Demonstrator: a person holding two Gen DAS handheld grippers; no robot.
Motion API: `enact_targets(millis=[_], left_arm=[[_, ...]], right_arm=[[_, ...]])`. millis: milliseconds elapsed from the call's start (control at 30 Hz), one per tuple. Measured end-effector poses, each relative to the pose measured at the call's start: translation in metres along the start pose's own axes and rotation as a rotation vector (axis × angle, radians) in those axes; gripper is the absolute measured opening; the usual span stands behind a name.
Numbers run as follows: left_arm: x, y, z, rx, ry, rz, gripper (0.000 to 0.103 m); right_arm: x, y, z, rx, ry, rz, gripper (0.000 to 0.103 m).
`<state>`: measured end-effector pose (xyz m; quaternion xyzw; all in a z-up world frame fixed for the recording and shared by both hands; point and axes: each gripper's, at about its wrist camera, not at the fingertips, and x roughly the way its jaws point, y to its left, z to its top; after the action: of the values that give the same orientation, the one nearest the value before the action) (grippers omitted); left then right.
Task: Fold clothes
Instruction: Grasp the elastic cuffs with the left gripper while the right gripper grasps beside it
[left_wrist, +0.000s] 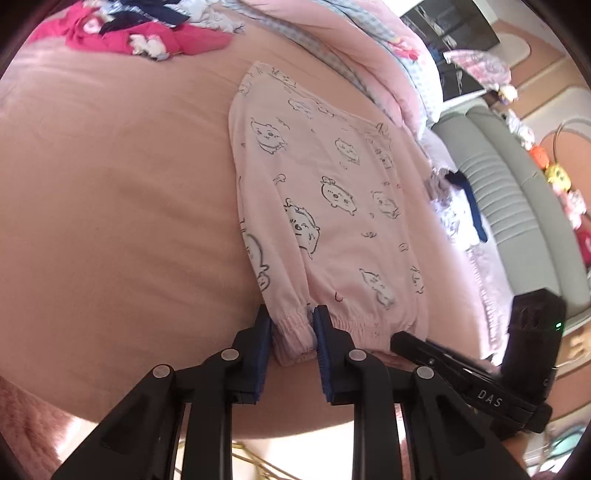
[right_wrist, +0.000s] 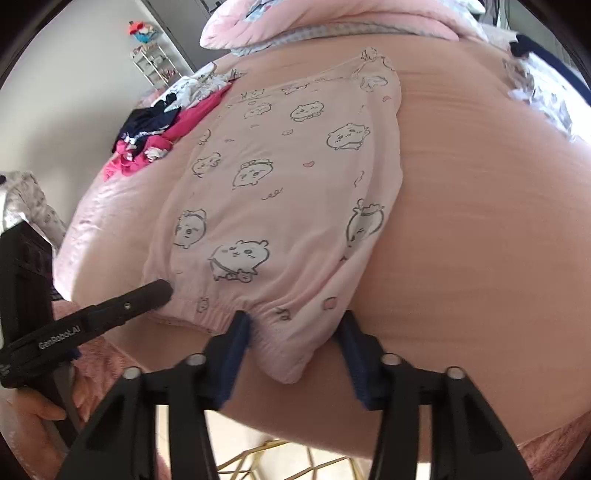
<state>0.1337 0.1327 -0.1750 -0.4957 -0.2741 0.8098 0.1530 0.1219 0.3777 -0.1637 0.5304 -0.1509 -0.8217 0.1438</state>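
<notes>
The pink pyjama trousers (left_wrist: 325, 206) printed with cartoon animals lie flat on the pink bedsheet (left_wrist: 110, 206), folded lengthwise, their gathered elastic hem at the near edge of the bed.

The left gripper (left_wrist: 291, 350) tilts steeply down toward that hem. Its jaws are narrow and pinch the left corner of the elastic hem, the bunched fabric pressed between the blue pads (left_wrist: 260, 345). In the right wrist view the same gripper enters from the left, its black finger tip resting on the hem, with the person's hand (right_wrist: 26, 424) wrapped round its handle at the lower left.

The right gripper (right_wrist: 295, 354) also points steeply downward, at the other corner of the hem. A rounded fold of the fabric hangs between its blue pads (right_wrist: 232, 358); the left pad touches the cloth, but whether the right pad presses on it I cannot tell.

A heap of magenta and navy clothes (left_wrist: 147, 33) lies at the far side of the bed, well apart from the trousers. A pink quilt (left_wrist: 369, 33) is bunched beyond them.
</notes>
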Motion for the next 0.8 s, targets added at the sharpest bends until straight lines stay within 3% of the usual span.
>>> enact_targets(millis=[167,233,333,433,800], left_arm=[[0.005,0.009,-0.001,-0.049,-0.01,-0.037,0.023],[0.008,0.0,0.001,-0.002,-0.018,0.0,0.024],[0.014,-0.016,0.003,0.087,-0.01,0.07,0.024],[0.013,-0.017,0.005,0.085,-0.002,0.061,0.016],[-0.012,-0.038,-0.002,0.133,-0.001,0.034,0.015]], right_arm=[[-0.003,-0.014,-0.004,0.08,0.001,0.075,0.026],[0.0,-0.019,-0.002,0.113,0.004,0.091,0.026],[0.002,-0.011,0.003,0.069,0.0,0.063,0.026],[-0.001,0.0,0.002,0.015,-0.016,0.021,0.022],[-0.027,0.003,0.0,0.01,-0.024,0.026,0.018]])
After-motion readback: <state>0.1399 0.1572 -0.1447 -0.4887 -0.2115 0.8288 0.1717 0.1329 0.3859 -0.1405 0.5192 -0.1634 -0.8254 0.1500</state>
